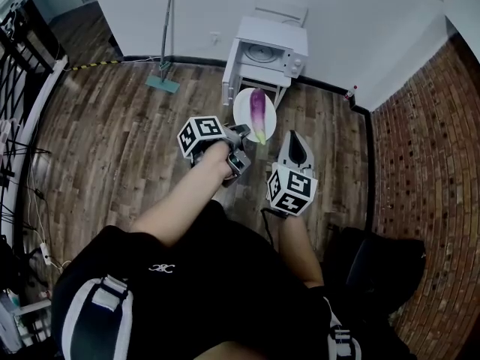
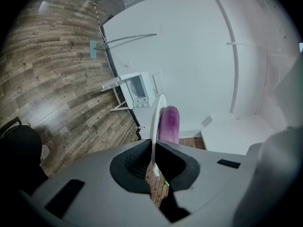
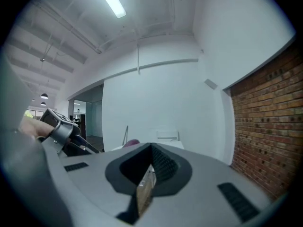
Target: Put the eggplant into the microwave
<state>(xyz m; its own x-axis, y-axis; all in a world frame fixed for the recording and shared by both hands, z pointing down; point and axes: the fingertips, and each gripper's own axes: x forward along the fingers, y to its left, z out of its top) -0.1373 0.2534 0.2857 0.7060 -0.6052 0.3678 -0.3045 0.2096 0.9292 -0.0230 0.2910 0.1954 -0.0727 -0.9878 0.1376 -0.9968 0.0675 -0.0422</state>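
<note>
- Count: one eggplant, one plate, one microwave, two claws, one mop.
- Left claw: closed narrow on the plate's near rim. In the left gripper view the thin white edge stands upright between the two pads.
- Right claw: jaws drawn together to a slit, with nothing gripped between them in the right gripper view.
- Eggplant: purple, with a pale-green stem end. It lies lengthwise on the plate with the stem end toward the left claw and is not touched by either claw.
- Eggplant relative to the left claw, head view: at about 1 o'clock, just beyond the pads. The plate is the only thing joining the two.
- Eggplant relative to the right claw, head view: at about 10 o'clock, near but apart.
- Microwave: white, on a small white bench against the wall, at 12 o'clock from the plate and apart from it.
- Mop: leans on the wall at about 10 o'clock from the plate and well apart, with its head on the wooden floor.
</note>
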